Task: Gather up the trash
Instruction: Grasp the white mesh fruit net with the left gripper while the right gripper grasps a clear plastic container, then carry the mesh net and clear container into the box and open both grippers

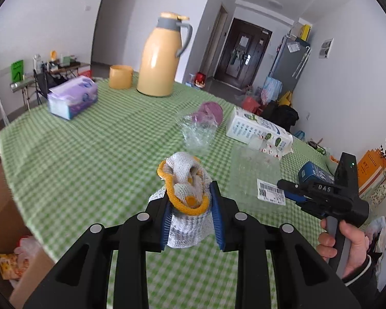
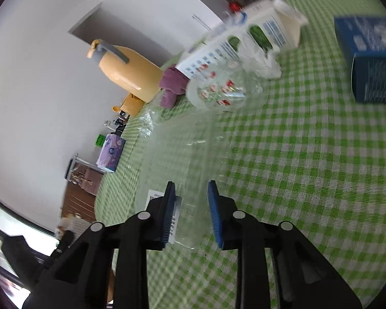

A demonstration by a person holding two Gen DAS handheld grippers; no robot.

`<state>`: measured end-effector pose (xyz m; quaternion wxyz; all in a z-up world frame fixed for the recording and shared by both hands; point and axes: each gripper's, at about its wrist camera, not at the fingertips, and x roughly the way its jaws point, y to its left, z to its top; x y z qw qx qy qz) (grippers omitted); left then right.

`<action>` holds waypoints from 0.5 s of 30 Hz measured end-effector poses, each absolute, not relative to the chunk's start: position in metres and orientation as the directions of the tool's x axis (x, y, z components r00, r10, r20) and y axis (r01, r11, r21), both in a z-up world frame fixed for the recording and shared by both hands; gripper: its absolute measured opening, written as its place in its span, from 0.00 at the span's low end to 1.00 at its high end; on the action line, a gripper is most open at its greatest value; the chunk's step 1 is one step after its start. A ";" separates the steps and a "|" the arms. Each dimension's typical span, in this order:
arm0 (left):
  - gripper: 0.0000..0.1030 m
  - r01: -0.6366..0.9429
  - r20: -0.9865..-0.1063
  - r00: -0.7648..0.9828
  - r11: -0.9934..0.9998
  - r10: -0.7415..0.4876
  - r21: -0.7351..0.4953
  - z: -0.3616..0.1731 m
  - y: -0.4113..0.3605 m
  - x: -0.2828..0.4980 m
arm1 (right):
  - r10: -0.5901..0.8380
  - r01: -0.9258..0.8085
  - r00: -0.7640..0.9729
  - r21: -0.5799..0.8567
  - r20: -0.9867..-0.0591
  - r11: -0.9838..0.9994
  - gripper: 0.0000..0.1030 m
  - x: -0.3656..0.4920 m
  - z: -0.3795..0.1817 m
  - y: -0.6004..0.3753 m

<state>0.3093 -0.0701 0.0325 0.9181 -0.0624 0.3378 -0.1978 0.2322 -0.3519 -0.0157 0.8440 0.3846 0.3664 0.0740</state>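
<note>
My left gripper [image 1: 190,193] is shut on a white foam net sleeve with a yellow cord [image 1: 186,188] and holds it above the green checked tablecloth [image 1: 90,154]. My right gripper [image 2: 191,193] is open, tilted sideways, its jaws on either side of a clear plastic bag with a barcode label [image 2: 177,154]; it also shows in the left wrist view [image 1: 283,184] beside that bag [image 1: 254,175]. More trash lies on the table: a crumpled clear wrapper [image 1: 196,134], a white milk carton [image 1: 257,131] and a blue box [image 1: 312,173].
A yellow thermos jug [image 1: 162,59], a yellow cup [image 1: 120,76], a purple tissue pack [image 1: 73,96] and a purple cup [image 1: 212,112] stand on the table. A cardboard box with bags [image 1: 15,255] sits on the floor at the left.
</note>
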 end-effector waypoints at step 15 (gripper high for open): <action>0.24 0.286 -0.530 0.752 0.919 -0.391 -0.272 0.055 -0.029 0.267 | 0.245 0.104 0.837 0.582 -0.489 0.807 0.20 0.169 0.052 -0.340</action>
